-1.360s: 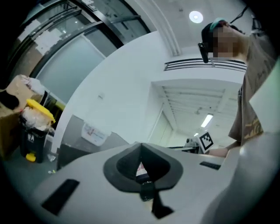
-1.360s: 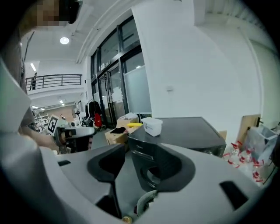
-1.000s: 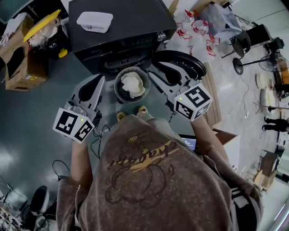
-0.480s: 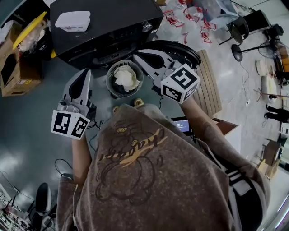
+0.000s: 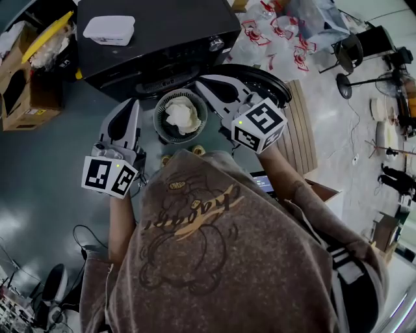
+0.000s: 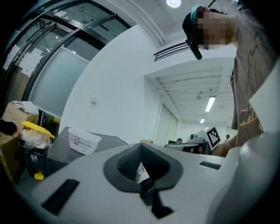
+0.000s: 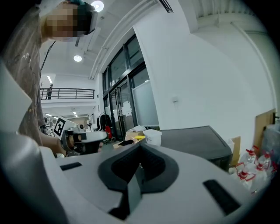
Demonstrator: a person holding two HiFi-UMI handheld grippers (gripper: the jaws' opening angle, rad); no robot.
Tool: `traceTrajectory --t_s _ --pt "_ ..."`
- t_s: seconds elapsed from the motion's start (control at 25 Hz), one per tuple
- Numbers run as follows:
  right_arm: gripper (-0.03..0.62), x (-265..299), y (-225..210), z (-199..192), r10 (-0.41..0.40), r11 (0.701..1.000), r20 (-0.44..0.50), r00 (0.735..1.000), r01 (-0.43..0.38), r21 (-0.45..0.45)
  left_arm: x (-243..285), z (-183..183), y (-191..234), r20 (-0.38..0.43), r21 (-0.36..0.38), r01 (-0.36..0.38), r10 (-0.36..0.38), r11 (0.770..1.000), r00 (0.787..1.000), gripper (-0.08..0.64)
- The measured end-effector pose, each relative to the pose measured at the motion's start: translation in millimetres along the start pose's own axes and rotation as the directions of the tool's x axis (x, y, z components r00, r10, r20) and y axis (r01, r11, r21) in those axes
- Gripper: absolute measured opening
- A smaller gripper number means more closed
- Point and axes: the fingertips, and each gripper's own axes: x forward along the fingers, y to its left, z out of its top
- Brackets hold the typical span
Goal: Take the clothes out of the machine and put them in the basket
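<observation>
White clothes (image 5: 182, 116) lie in the basket (image 5: 158, 122). Your left gripper (image 5: 129, 106) and right gripper (image 5: 204, 82) flank it, jaws closed on nothing; that load looks delivered.

Glossy grey floor (image 5: 39, 169) under black machine (image 5: 156, 32), round basket (image 5: 158, 123), cardboard box (image 5: 16, 104), loose cables (image 5: 83, 235).

We log a glossy teal floor (image 5: 39, 169), cardboard boxes (image 5: 19, 117) left, slatted wooden panel (image 5: 302, 130) right, white wall (image 6: 118, 87), ceiling light (image 6: 173, 3) on.

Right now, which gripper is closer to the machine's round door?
The right gripper, seen against the open round door; the left gripper is on the other side of the basket.
</observation>
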Motion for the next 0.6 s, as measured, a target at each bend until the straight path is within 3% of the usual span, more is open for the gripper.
traceTrajectory --t_s 0.6 --pt "-0.005 -0.7 -6.7 -3.4 0.002 1.0 0.005 1.0 -0.002 -0.004 -1.2 -6.4 0.9 -0.023 0.011 -0.076 0.076 0.997 0.997 0.004"
